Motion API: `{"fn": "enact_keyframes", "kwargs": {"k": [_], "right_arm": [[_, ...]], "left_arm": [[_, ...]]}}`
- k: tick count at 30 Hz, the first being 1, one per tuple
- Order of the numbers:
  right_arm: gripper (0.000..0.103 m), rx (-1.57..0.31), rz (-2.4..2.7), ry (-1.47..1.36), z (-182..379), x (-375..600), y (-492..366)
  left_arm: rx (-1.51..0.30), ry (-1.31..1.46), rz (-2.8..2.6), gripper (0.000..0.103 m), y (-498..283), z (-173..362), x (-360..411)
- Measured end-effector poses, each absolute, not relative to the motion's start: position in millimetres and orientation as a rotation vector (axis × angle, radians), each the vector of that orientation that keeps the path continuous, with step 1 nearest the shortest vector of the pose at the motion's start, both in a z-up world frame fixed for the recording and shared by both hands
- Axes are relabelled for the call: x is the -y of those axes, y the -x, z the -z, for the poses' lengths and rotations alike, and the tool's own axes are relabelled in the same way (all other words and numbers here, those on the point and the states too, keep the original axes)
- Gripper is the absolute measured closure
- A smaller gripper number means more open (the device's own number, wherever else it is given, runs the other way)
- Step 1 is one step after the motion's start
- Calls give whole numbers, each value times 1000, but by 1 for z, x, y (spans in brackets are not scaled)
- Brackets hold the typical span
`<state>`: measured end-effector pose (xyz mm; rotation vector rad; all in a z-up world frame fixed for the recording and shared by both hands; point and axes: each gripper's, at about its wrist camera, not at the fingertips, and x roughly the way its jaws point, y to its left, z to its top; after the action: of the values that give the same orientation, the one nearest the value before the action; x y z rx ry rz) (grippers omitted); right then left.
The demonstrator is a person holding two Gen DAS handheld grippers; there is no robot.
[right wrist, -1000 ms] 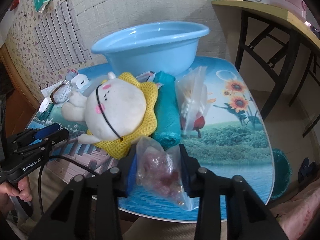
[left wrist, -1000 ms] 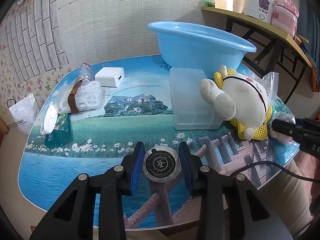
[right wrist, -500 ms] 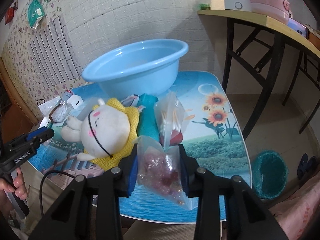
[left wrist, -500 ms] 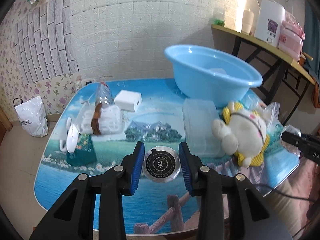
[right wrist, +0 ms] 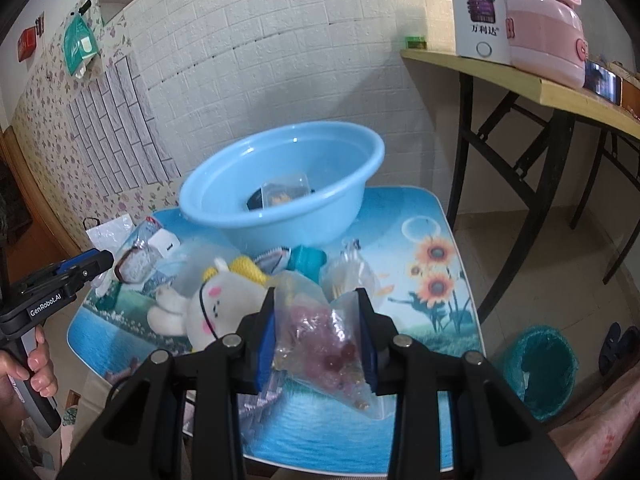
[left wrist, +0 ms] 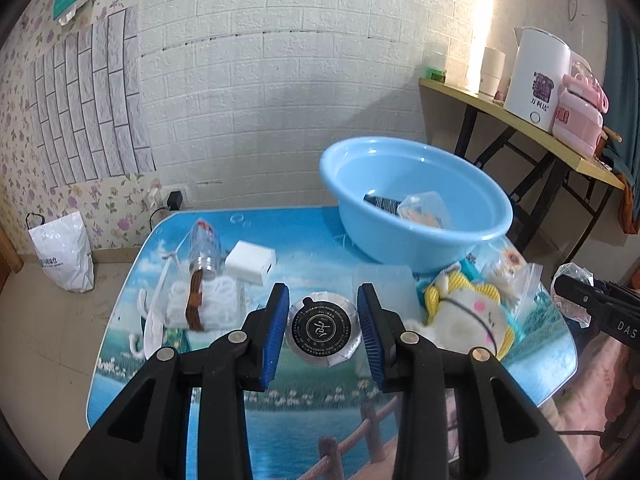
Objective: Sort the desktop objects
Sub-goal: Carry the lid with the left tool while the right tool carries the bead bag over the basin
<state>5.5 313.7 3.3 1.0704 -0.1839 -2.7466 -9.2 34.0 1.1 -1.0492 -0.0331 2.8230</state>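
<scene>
Left tool [left wrist: 323, 330] is clamped on a round silver foil disc [left wrist: 323, 329] with a black label, held up above the counter [left wrist: 280, 432], pads touching both edges. Right tool [right wrist: 318, 334] is clamped on a clear plastic bag of reddish beads [right wrist: 320, 350], also lifted off the counter, bag corner hanging below the pads.

Blue basin [left wrist: 416, 200] sits at the far side of the counter; inside it a clear packet [left wrist: 424, 210] lies on a dark flat item [left wrist: 380, 202]. Just in front of the basin: a frosted plastic box [left wrist: 382, 280], and beside it a white plush toy in yellow netting [left wrist: 468, 316], lying on its side. Right of the toy, a zip bag [right wrist: 352, 276] with pale contents; a teal roll [right wrist: 308, 258] lies between the toy and the basin.

Left half of the counter: a white charger block [left wrist: 251, 262], a small glass bottle [left wrist: 205, 250] lying down, a bundle of white cord with a brown band [left wrist: 200, 304], a white hook [left wrist: 150, 328].

A green bin [right wrist: 540, 372] is on the floor to the right of the counter, a white shopping bag [left wrist: 64, 252] on the floor to the left. A kettle [left wrist: 538, 76] and a pink pot [left wrist: 578, 120] stand on the side shelf.
</scene>
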Motion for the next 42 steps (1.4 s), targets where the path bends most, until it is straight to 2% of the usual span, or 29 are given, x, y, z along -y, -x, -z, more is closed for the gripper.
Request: {"fn": "enact_keyframes", "kwargs": {"k": [22, 42], "right_arm": [[69, 168, 2689, -948, -50, -313, 70], [69, 136, 2643, -1056, -25, -303, 122]], "left_arm": [[-12, 962, -2781, 69, 91, -50, -77], [-86, 1104, -2576, 67, 146, -8, -123]]}}
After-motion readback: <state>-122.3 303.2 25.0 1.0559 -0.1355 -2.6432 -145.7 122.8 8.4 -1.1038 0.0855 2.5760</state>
